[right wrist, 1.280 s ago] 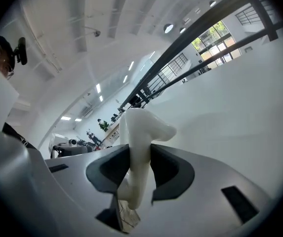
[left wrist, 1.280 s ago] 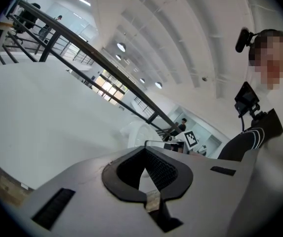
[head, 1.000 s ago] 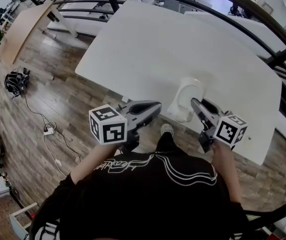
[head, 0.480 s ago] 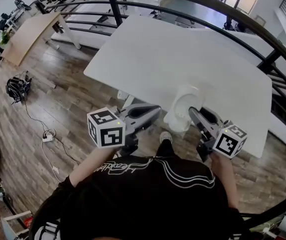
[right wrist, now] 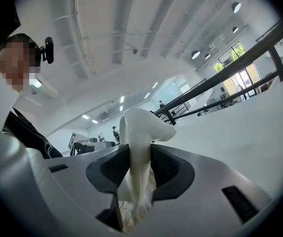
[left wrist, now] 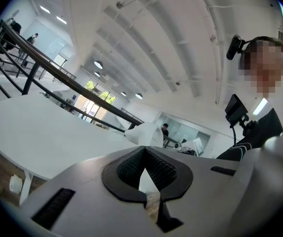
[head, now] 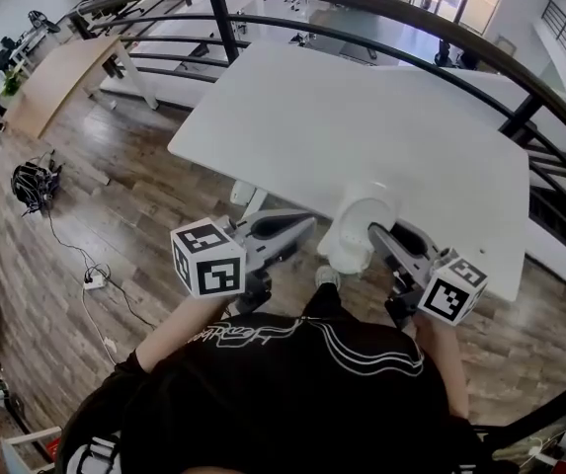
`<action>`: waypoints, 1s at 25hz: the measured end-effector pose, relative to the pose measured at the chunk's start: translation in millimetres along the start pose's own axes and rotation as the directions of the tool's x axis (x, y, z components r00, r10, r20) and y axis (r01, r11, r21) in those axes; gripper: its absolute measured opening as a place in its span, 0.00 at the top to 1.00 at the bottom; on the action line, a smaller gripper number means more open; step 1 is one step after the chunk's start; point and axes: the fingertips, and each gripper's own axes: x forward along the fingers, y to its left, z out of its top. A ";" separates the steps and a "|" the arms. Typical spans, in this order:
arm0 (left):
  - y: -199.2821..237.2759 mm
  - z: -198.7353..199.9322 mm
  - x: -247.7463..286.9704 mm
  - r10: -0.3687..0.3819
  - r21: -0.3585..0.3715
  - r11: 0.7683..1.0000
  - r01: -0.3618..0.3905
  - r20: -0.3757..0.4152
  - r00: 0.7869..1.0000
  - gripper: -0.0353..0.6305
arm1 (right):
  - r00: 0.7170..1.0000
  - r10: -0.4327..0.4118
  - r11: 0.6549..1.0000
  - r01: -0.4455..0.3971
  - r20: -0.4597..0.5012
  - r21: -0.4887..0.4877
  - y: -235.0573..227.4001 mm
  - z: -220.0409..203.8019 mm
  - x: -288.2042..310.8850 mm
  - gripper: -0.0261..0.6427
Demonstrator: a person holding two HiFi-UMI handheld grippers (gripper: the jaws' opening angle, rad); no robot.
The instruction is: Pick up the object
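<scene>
My right gripper [head: 379, 235] pinches the white object [right wrist: 141, 122], which hangs just off the bench [head: 362, 117] edge, my left gripper [left wrist: 143, 154] pressed together, empty, so the pickup looks done.

No legible text or numbers anywhere; white script [head: 231, 332] on the black shirt [head: 292, 403] too blurred.

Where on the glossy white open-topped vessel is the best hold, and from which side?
Grip the glossy white vessel by its thin wall under the flared lip, one jaw inside, one outside, coming level from the person's side of the white table. The wall is thin enough to pinch, and the lip probably checks slipping; the right hand-held gripper holds it so.
</scene>
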 end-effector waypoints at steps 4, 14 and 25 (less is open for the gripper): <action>2.4 2.5 3.7 -0.002 0.004 1.000 0.002 -0.001 1.000 0.94 | 1.000 0.003 1.000 -0.003 0.006 0.004 -4.0 0.2 1.3 0.78; 5.7 0.1 10.4 -0.007 -0.006 1.000 0.006 -0.010 1.000 0.94 | 1.000 0.016 1.000 -0.016 0.007 0.007 -8.0 -4.8 1.0 0.78; 4.0 3.1 11.1 -0.001 -0.009 1.000 0.001 -0.010 1.000 0.94 | 1.000 0.020 1.000 -0.020 0.002 0.011 -8.4 -5.2 1.3 0.78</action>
